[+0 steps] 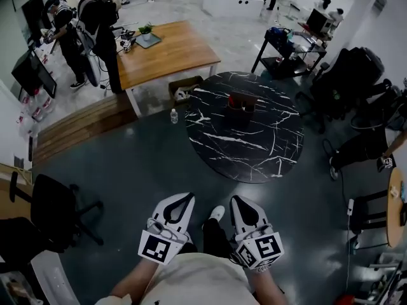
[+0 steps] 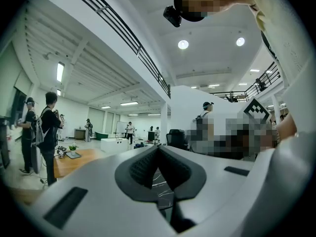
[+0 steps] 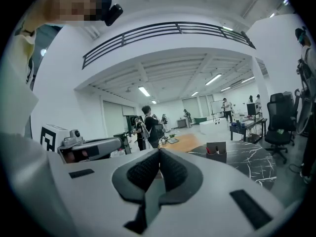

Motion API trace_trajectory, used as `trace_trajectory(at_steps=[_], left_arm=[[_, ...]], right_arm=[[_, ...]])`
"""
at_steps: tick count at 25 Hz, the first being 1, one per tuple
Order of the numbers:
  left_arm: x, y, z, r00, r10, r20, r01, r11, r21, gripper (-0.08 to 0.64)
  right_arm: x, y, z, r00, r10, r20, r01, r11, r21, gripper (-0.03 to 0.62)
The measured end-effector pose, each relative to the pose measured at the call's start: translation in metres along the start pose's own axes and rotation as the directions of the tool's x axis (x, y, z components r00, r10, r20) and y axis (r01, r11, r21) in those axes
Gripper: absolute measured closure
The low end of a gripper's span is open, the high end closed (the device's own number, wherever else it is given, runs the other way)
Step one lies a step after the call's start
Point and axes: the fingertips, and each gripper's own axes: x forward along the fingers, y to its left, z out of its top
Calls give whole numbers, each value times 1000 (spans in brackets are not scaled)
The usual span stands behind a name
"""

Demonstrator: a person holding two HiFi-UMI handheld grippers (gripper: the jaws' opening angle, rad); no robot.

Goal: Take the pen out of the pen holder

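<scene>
Here, left claw (image 1: 183, 197) pressed together, empty, right claw (image 1: 238, 200) likewise, pen holder (image 1: 242, 101) well apart on round black table (image 1: 254, 154).

Left gripper (image 1: 189, 196), right gripper (image 1: 234, 198): fingers together.

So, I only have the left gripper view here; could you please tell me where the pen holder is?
Observer: The pen holder stands on the round black marble table, toward its far side.
Operator: Is either gripper near it?
Observer: No; the left gripper and right gripper are both over the dark floor, short of the table.
Operator: How do the right jaws stand?
Observer: Together, with nothing between them.
</scene>
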Motion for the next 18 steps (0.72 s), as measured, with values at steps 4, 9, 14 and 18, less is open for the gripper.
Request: trace_trajectory(at_steps=[4, 9, 14, 18], left_arm=[[31, 13, -6, 999, 39, -10, -39, 999, -9, 548], [90, 23, -9, 998, 65, -23, -65, 998, 5, 548], [149, 24, -7, 996, 85, -30, -83, 995, 52, 548], [180, 23, -10, 992, 120, -32, -118, 991, 65, 548]], right_arm=[[28, -23, 2, 999, 38, -18, -38, 999, 9, 575], [65, -60, 14, 993, 109, -36, -109, 994, 0, 575], [90, -114, 32, 989, 144, -36, -144, 990, 15, 575], [103, -150, 43, 987, 159, -24, -159, 987, 8, 575]])
